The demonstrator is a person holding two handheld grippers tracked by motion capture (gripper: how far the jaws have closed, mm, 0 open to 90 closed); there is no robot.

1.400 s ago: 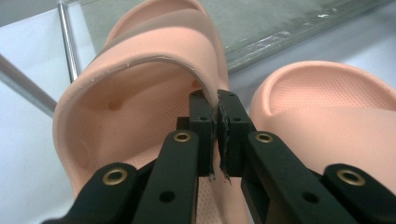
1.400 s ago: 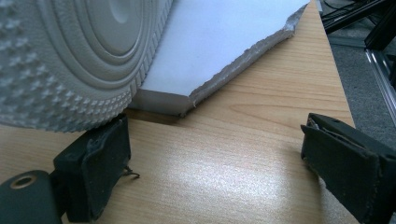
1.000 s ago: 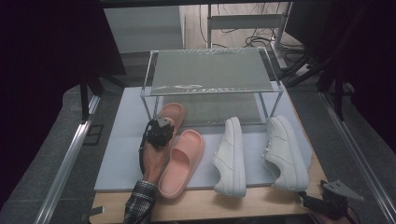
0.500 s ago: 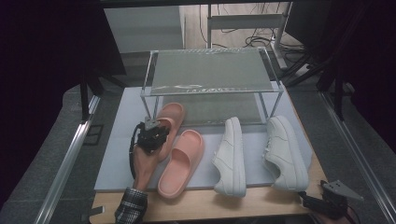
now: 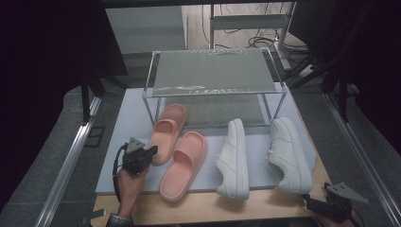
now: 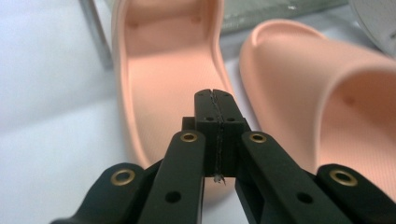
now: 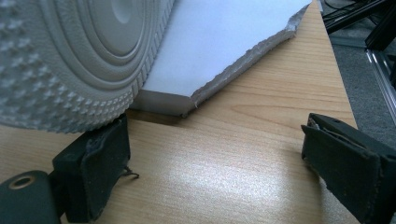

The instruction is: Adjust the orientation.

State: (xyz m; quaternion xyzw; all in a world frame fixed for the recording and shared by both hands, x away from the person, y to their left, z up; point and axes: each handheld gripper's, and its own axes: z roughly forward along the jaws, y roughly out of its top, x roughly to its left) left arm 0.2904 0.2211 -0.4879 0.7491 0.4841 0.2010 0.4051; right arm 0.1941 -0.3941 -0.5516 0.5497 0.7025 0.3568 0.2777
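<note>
Two smooth peach foam slides (image 5: pixel 182 144) lie before pressed-together left tongs (image 6: pixel 215 100); right tongs (image 7: pixel 224 163) spread.

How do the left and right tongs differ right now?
Left tongs are shut with nothing between them; right tongs stand wide open. Left tongs point at the pink slide's heel; right tongs rest on the wooden table, one pad beside a white sneaker's sole. Both hold nothing.

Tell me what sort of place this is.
Probably a lab or recording workspace, not a home: a pale wooden table framed by metal rails, loose black cables on the floor behind, and a clear two-tier shoe rack with shoes staged before it.
</note>
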